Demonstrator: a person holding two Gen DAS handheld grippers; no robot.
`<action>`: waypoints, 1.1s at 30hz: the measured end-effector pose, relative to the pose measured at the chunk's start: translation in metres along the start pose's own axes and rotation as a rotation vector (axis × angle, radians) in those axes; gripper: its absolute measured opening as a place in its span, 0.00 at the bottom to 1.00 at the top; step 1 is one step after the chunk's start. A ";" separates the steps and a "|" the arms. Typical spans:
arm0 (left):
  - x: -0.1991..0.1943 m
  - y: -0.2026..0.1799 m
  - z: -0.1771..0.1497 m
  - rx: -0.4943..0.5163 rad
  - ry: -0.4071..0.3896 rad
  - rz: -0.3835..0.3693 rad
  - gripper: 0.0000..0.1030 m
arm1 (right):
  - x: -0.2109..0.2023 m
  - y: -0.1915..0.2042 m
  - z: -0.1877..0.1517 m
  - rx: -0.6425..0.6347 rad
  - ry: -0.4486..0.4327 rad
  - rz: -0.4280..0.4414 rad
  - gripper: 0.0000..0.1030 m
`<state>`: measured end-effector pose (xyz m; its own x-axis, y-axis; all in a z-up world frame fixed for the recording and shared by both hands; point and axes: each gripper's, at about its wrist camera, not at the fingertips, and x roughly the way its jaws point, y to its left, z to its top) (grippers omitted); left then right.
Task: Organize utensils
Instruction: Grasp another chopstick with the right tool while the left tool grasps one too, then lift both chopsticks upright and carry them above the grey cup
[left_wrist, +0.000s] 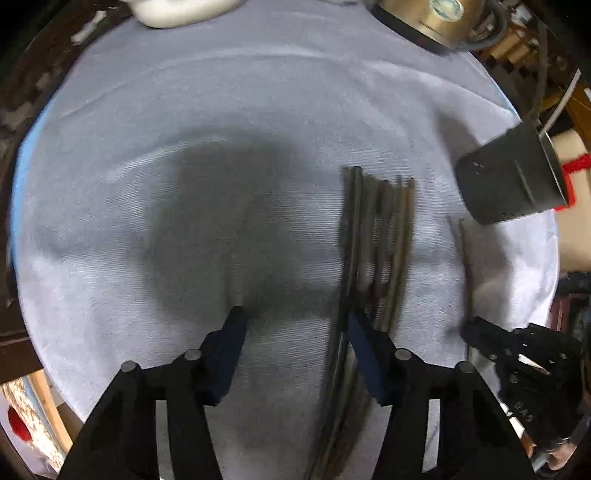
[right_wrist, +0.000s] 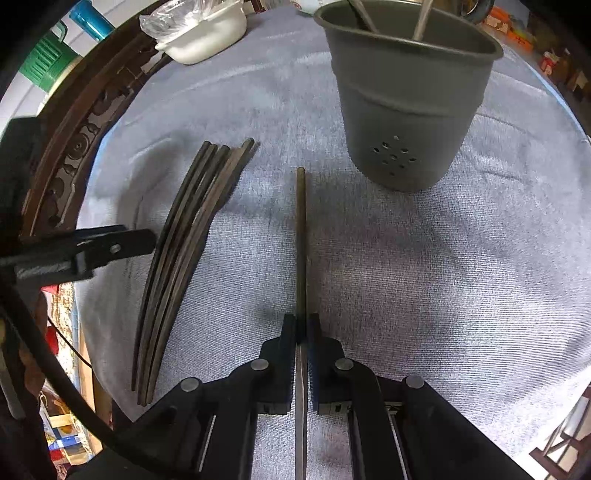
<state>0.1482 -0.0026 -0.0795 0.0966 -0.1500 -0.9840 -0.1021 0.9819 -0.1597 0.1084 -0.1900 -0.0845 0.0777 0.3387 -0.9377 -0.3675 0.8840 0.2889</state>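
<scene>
Several dark chopsticks (right_wrist: 184, 236) lie in a bundle on the grey-blue cloth; they also show in the left wrist view (left_wrist: 380, 243). My right gripper (right_wrist: 302, 325) is shut on a single dark chopstick (right_wrist: 301, 236) that points toward a grey perforated utensil holder (right_wrist: 406, 110). The holder has two utensils standing in it. The holder also shows in the left wrist view (left_wrist: 513, 177). My left gripper (left_wrist: 295, 321) is open just above the cloth, its right finger beside the bundle. It also shows at the left of the right wrist view (right_wrist: 140, 240).
A white container (right_wrist: 207, 33) with a plastic bag sits at the far edge of the cloth-covered round table (right_wrist: 406, 277). A brass-coloured vessel (left_wrist: 424, 18) stands at the back. The dark carved table rim (right_wrist: 74, 147) runs along the left.
</scene>
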 end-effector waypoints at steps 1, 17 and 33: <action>-0.001 -0.003 0.004 0.008 0.005 0.015 0.54 | 0.000 -0.002 0.000 0.003 -0.003 0.006 0.08; 0.010 -0.003 0.037 0.019 0.079 -0.004 0.16 | -0.003 -0.013 -0.004 0.013 -0.021 0.050 0.08; 0.028 0.019 0.032 0.101 0.222 -0.020 0.08 | 0.015 0.007 0.028 -0.050 0.140 0.000 0.08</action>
<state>0.1809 0.0161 -0.1076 -0.1235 -0.1807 -0.9758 -0.0018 0.9833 -0.1818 0.1326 -0.1696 -0.0907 -0.0512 0.2870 -0.9566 -0.4131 0.8659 0.2819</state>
